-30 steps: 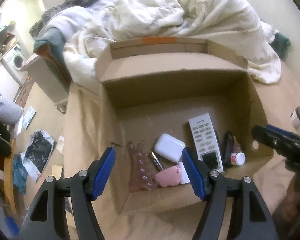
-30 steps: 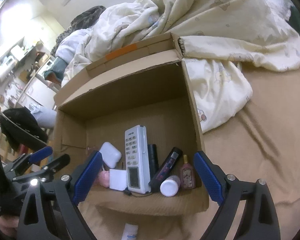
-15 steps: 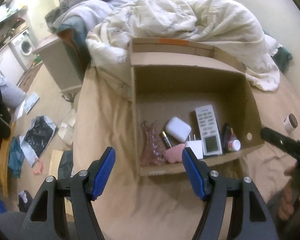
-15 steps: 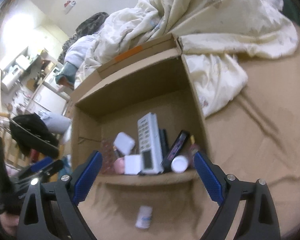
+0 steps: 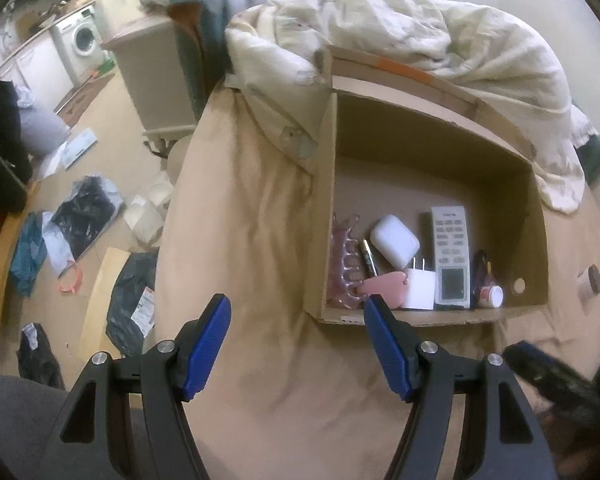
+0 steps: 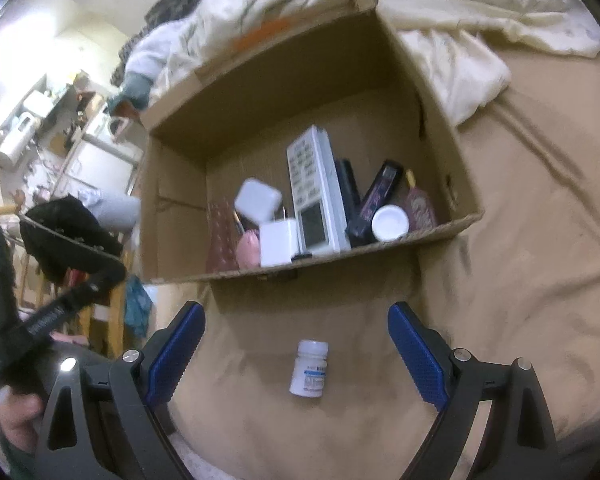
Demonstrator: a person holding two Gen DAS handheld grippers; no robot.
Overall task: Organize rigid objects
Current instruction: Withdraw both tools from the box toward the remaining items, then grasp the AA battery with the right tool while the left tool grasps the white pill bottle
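Cardboard box (image 6: pixel 172 200) sits open on the tan bedsheet (image 5: pixel 240 240), with a rumpled cream duvet (image 5: pixel 400 40) behind its far wall. Along its near wall lie a pink hair claw (image 5: pixel 342 268), a white earbud case (image 5: pixel 394 240), a white charger plug (image 6: pixel 278 244), a white remote (image 6: pixel 314 196), dark tubes and a white-capped jar (image 6: pixel 389 223). Near the box, outside it, a small white pill bottle (image 6: pixel 309 368) lies on the sheet, between the spread, empty fingers of the right gripper (image 6: pixel 296 356) but untouched. Left gripper (image 5: pixel 298 346) hovers over bare sheet left of the box, jaws apart, grasping nothing
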